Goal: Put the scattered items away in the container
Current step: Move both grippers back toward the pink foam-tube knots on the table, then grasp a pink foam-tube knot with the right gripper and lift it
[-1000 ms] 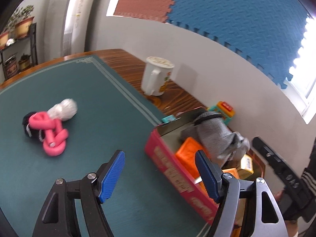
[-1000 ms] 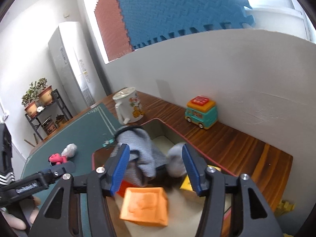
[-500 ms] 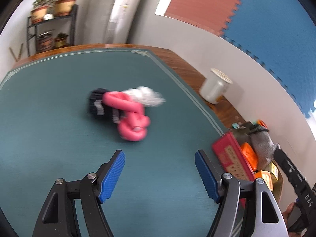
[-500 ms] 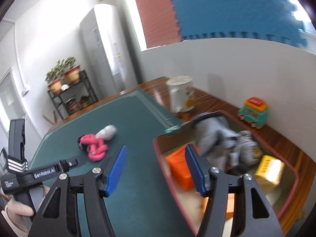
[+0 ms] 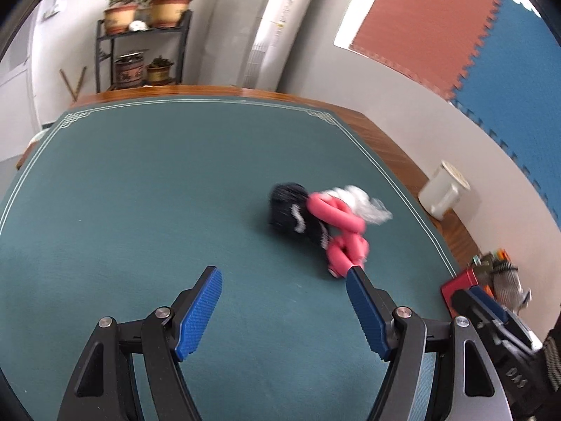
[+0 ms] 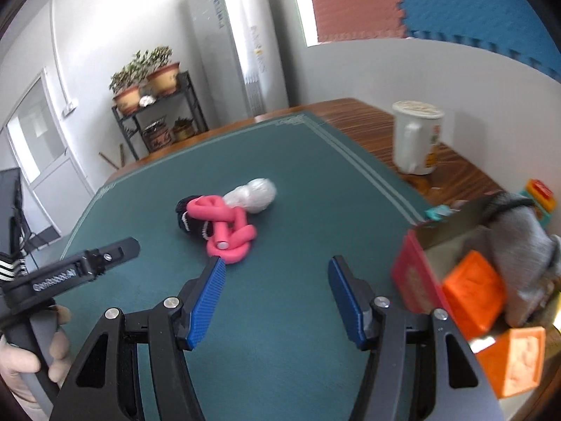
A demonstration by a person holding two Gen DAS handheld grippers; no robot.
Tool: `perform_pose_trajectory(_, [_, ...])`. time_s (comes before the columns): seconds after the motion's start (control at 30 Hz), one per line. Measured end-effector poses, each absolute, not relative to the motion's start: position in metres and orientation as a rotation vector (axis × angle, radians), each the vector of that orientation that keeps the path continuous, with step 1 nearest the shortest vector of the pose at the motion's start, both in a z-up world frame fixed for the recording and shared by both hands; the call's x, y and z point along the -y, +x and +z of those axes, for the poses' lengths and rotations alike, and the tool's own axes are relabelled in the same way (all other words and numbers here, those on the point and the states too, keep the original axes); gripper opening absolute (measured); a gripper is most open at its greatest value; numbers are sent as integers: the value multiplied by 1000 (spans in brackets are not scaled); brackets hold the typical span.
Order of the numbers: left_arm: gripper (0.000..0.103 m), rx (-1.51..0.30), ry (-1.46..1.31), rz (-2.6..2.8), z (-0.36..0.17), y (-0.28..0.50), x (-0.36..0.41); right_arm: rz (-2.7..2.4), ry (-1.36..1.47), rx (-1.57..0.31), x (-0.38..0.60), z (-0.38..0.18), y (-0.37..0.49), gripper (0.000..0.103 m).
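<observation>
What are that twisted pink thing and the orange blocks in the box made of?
The pink tube looks like soft matte foam: it is bent into loops, and a pale core shows at its cut end. The orange blocks look like moulded plastic, smooth, with raised pictures on their faces. Neither is certain.

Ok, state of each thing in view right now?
Left gripper: open, empty.
Right gripper: open, empty.
Pink foam tube: knotted, on the mat.
Black sock: under the tube.
White bundle: beside the tube.
Box: open, holding orange blocks.
</observation>
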State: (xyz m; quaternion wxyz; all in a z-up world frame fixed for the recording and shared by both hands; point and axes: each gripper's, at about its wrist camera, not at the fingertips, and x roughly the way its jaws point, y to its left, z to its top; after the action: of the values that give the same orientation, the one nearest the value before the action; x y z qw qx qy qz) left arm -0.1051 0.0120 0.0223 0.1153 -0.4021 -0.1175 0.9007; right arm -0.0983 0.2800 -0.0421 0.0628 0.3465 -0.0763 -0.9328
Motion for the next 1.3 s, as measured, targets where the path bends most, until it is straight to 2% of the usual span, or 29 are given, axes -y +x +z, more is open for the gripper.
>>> perform_pose_trajectory(0.17, [75, 379, -1180, 2702, 25, -111, 8, -2745, 1121, 249, -261, -54, -135, 65])
perform_pose_trajectory(0.4, [75, 433, -1204, 2693, 21, -118, 20, -2678, 1214, 410, -261, -71, -179, 65])
perform_pose_trajectory(0.5, [75, 444, -1223, 2685, 17, -121, 22, -2637, 1236, 422, -256, -77, -188, 65])
perform_pose_trajectory(0.93, [75, 452, -1258, 2667, 10, -125, 21, -2601, 1298, 284, -233, -104, -211, 65])
perform_pose_trajectory(1.0, [75, 451, -1261, 2666, 9, -125, 22, -2605, 1285, 218, -228, -103, -205, 61])
perform_pose_trajectory(1.3, [75, 455, -1258, 2654, 9, -124, 21, -2508, 1218, 39, -211, -91, -158, 59])
